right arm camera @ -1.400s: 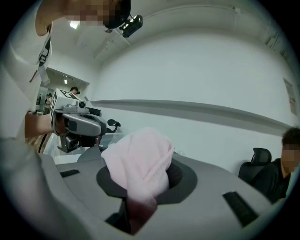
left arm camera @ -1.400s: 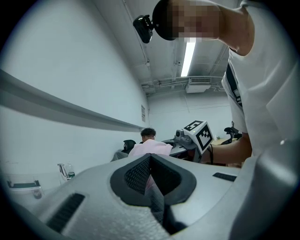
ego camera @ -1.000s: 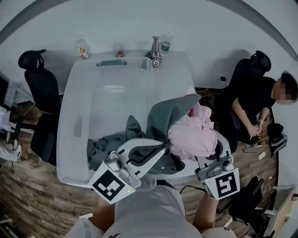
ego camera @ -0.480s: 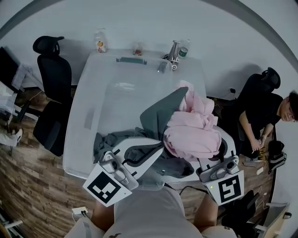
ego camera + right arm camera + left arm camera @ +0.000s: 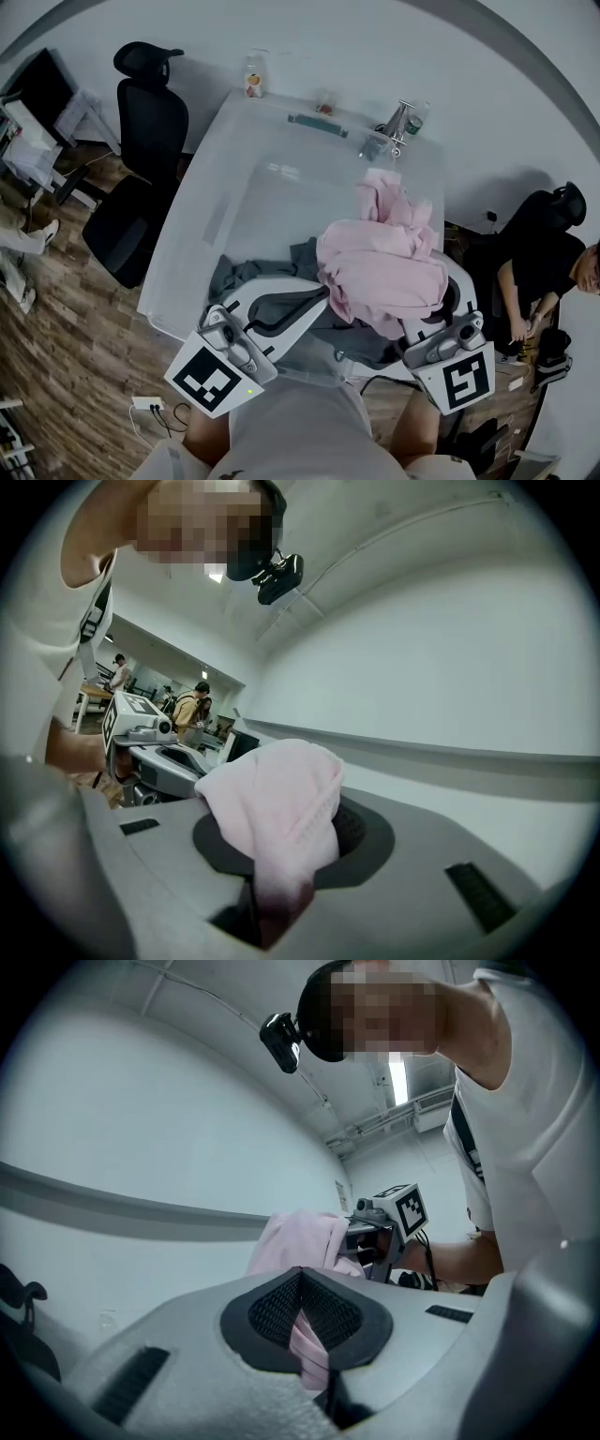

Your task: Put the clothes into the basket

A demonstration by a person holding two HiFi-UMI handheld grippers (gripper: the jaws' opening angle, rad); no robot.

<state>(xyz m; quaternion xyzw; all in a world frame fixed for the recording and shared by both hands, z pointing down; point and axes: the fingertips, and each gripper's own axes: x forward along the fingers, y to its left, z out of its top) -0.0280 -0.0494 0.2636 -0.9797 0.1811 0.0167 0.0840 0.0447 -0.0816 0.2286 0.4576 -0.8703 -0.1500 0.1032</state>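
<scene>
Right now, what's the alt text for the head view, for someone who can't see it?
The left gripper and right gripper clamp a bunched pink garment above a white table. Grey clothes lie beneath at the near edge; a black office chair stands left.

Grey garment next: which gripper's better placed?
Left, probably. The left gripper and right gripper are both shut on the pink garment, but the grey garment lies on the table beside the left one.

An office workroom: a black swivel chair [image 5: 141, 187] beside a white table [image 5: 234, 178] on wood-plank flooring [image 5: 66, 366], a colleague [image 5: 548, 272] seated along the wall, more staff [image 5: 192, 710] at desks beyond.
</scene>
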